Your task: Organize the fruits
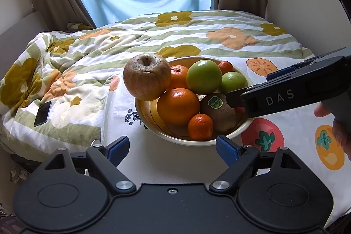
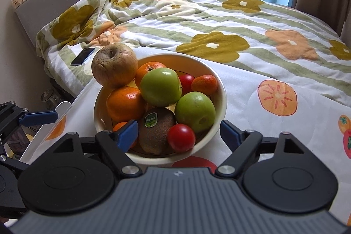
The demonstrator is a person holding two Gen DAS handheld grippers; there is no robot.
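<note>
A cream bowl [image 1: 238, 131] [image 2: 221, 89] heaped with fruit stands on a fruit-print cloth. A wrinkled brown apple [image 1: 147, 77] [image 2: 114, 65] sits on top at the left rim. Below are oranges [image 1: 178, 106] [image 2: 125, 103], two green apples [image 1: 204, 77] [image 2: 160, 87], a kiwi with a green sticker [image 1: 219, 112] [image 2: 156, 129], small mandarins [image 1: 200, 127] and a red tomato [image 2: 181, 137]. My left gripper [image 1: 172, 149] is open and empty, just short of the bowl's near rim. My right gripper [image 2: 178, 132] [image 1: 248, 91] is open, its fingers either side of the bowl's near rim, over the kiwi and tomato.
The bowl's cloth [image 1: 166, 163] covers a surface beside a bed with a flowered striped quilt [image 1: 131, 36] [image 2: 197, 21]. A black phone [image 1: 42, 113] [image 2: 83, 56] lies on the quilt at left. Curtains and a blue sheet hang behind.
</note>
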